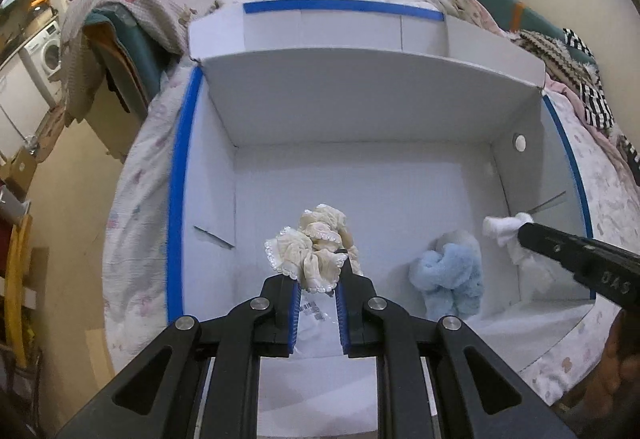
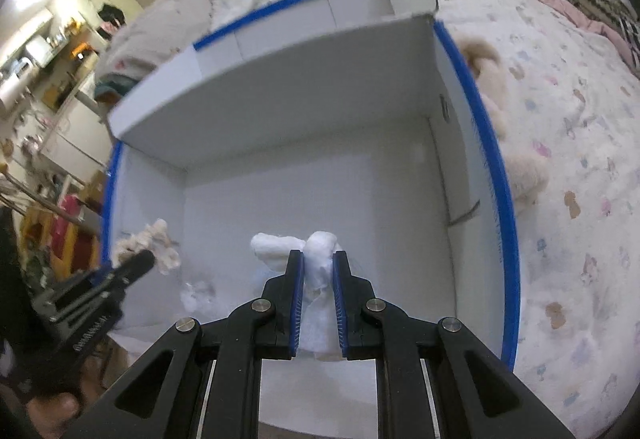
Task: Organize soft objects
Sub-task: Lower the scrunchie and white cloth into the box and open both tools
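Both grippers, left (image 1: 318, 281) pinching a cream lace scrunchie (image 1: 310, 253) and right (image 2: 318, 271) a white sock (image 2: 320, 259), hung over the white box (image 1: 360, 179), where only a blue fluffy sock (image 1: 448, 279) lay.

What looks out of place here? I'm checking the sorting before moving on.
A beige plush toy lies on the bedsheet outside the blue-rimmed white box, against its right wall, while the other soft items are in or over it.
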A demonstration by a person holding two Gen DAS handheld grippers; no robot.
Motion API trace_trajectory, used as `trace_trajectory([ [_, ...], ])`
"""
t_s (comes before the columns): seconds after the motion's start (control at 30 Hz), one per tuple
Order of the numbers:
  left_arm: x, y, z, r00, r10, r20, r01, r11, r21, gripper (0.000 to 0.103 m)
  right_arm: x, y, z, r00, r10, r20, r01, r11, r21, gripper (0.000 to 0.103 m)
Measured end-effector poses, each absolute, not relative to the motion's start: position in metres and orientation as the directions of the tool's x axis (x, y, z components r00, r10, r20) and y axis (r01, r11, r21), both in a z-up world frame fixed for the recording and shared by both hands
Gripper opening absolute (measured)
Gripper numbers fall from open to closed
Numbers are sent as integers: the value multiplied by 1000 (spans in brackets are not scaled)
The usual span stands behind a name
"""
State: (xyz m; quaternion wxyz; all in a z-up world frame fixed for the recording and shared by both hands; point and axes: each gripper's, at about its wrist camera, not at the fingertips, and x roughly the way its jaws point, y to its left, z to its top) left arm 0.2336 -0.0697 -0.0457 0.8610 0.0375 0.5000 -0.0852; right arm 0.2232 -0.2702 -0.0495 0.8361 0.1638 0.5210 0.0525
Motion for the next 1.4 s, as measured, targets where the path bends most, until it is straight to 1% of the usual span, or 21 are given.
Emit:
trace_trajectory([
  [0.23, 235, -75, -57, 471, -125, -873, 207, 978, -28, 14, 228, -272, -73, 374, 226, -899, 111, 952, 285, 16],
  [0.4, 237, -74, -60, 463, -117, -878, 198, 980, -26, 15, 228, -273, -79, 355, 217, -909, 115, 955, 273, 16],
  [0.57, 234, -78, -63, 472, -83, -878, 205, 979, 18, 17, 227, -275, -79, 356, 219, -908, 115, 955, 275, 16],
  [0.8, 230, -82, -62, 476, -68, -877, 218, 975, 43, 26, 228, -275, -77, 360, 218, -907, 117, 954, 276, 18],
  [0.87, 230, -83, -60, 481, -70, -874, 218, 975, 42, 30, 227, -275, -75, 365, 212, -907, 116, 956, 270, 24],
  [0.9, 229, -83, -58, 487, -69, -871, 215, 976, 42, 30, 227, -275, -74, 368, 210, -906, 116, 956, 269, 30],
  [0.97, 228, -83, -56, 494, -70, -866, 211, 977, 41, 32, 226, -276, -71, 379, 215, -900, 112, 955, 275, 45],
  [1.0, 228, -83, -55, 494, -74, -866, 212, 976, 38, 34, 226, -275, -69, 387, 215, -897, 104, 956, 275, 58],
  [1.07, 228, -83, -54, 496, -78, -865, 213, 977, 33, 43, 226, -271, -65, 401, 220, -889, 82, 958, 274, 60],
  [1.1, 227, -83, -53, 500, -81, -862, 211, 977, 30, 52, 225, -268, -64, 405, 213, -889, 73, 962, 264, 64],
  [1.13, 226, -83, -51, 506, -84, -859, 210, 977, 28, 56, 225, -267, -63, 407, 205, -890, 68, 965, 254, 69],
  [1.17, 225, -82, -50, 512, -87, -854, 210, 977, 26, 62, 225, -266, -62, 412, 207, -887, 63, 965, 255, 70],
  [1.2, 224, -82, -48, 518, -91, -850, 212, 977, 25, 63, 225, -265, -61, 416, 215, -884, 58, 963, 262, 71],
  [1.33, 222, -84, -44, 525, -91, -846, 221, 975, 32, 64, 224, -263, -56, 434, 227, -872, 47, 961, 274, 83],
  [1.4, 221, -85, -42, 531, -85, -843, 221, 975, 40, 64, 223, -260, -53, 442, 239, -865, 32, 959, 281, 85],
])
